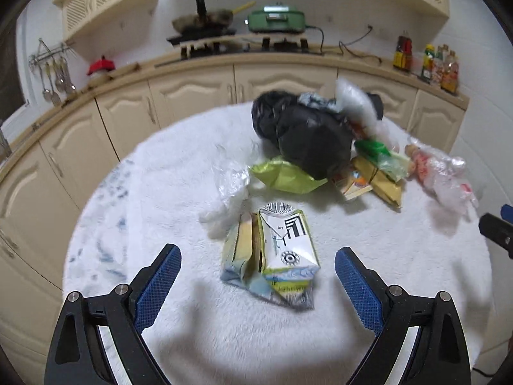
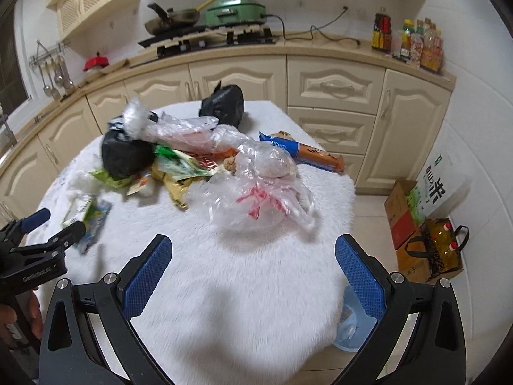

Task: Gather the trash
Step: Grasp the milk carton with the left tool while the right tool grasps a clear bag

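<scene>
Both my claws gape wide and empty — left claw (image 1: 258, 268) over the crushed carton (image 1: 272, 253), right claw (image 2: 253, 258) near the clear bag (image 2: 256, 199) — so all the trash waits on the surface (image 2: 224, 304).

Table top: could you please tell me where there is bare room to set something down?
The near strip of the table is bare, between the carton and the clear bag. The middle, around the black bag and wrappers, is crowded.
</scene>
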Motion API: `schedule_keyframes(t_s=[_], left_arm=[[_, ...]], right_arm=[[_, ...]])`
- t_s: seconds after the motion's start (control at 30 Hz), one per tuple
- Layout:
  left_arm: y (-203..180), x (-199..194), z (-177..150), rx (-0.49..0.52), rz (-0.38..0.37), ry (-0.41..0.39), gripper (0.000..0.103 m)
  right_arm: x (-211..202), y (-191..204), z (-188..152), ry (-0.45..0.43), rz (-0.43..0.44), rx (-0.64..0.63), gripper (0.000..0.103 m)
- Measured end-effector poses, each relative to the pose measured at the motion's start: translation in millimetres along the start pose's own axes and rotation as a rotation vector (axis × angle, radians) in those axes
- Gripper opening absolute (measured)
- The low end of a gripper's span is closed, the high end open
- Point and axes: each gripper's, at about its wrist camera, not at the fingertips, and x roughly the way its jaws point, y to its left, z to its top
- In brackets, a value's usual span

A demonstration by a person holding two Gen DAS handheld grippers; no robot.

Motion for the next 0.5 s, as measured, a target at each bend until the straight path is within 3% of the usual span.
schedule_keyframes(t_s=[0.1, 0.13, 0.17, 0.33, 0.5], left_arm=[[2, 15, 8, 0.008, -0.016, 0.035, 0.089], [2, 21, 8, 0.003, -0.039, 0.057, 0.072], [14, 32, 26, -0.002, -0.055, 0.080, 0.062], [18, 37, 37, 0.016, -0.073, 0.063, 0.061], [18, 12, 31, 0.002, -0.087, 0.024, 0.061]], right_arm=[[20, -2, 11, 0.017, -0.016, -0.004, 0.103], [25, -2, 14, 0.018, -0.029, -0.007, 0.103], [29, -1, 17, 0.020, -0.041, -0.010, 0.103], [48, -6, 35, 0.013, -0.053, -0.020, 0.103], [77, -12, 48, 0.052, -0.033, -0.016, 0.103]])
